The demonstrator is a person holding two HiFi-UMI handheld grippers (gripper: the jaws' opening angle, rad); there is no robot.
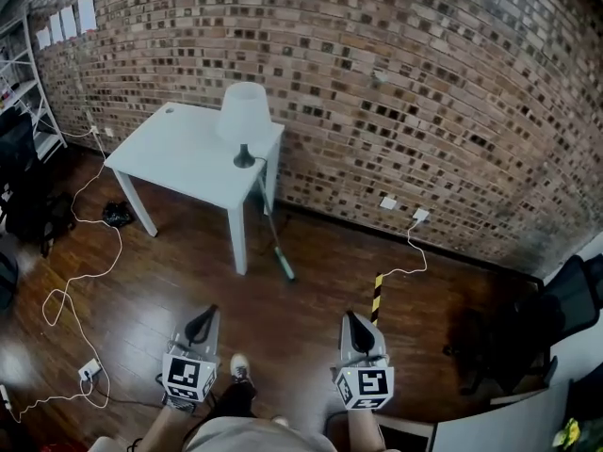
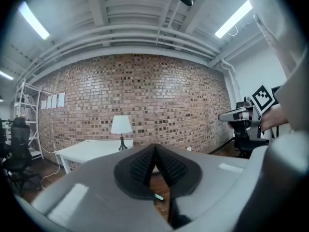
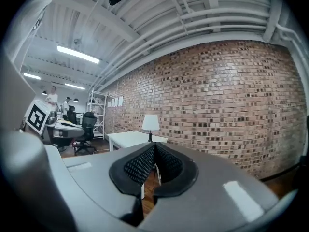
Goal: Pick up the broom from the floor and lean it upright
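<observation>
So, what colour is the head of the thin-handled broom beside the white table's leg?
The broom head is green; it shows best in the head view.

This is a loft-style office. Ahead of both pairs of jaws a bare brick wall (image 1: 396, 83) rises from a dark wooden floor (image 1: 311, 309), with a white bench (image 1: 179, 153) carrying a table lamp (image 1: 244, 111). Left of the jaws are metal shelving (image 1: 21, 90), papers (image 1: 71, 22) pinned to the brick, and black office chairs (image 3: 88, 124) at a desk (image 3: 65, 126) (people (image 3: 51, 98) stand there, far off). Overhead, strip lights (image 2: 34, 21) hang among exposed beams and pipes (image 2: 145, 33).
</observation>
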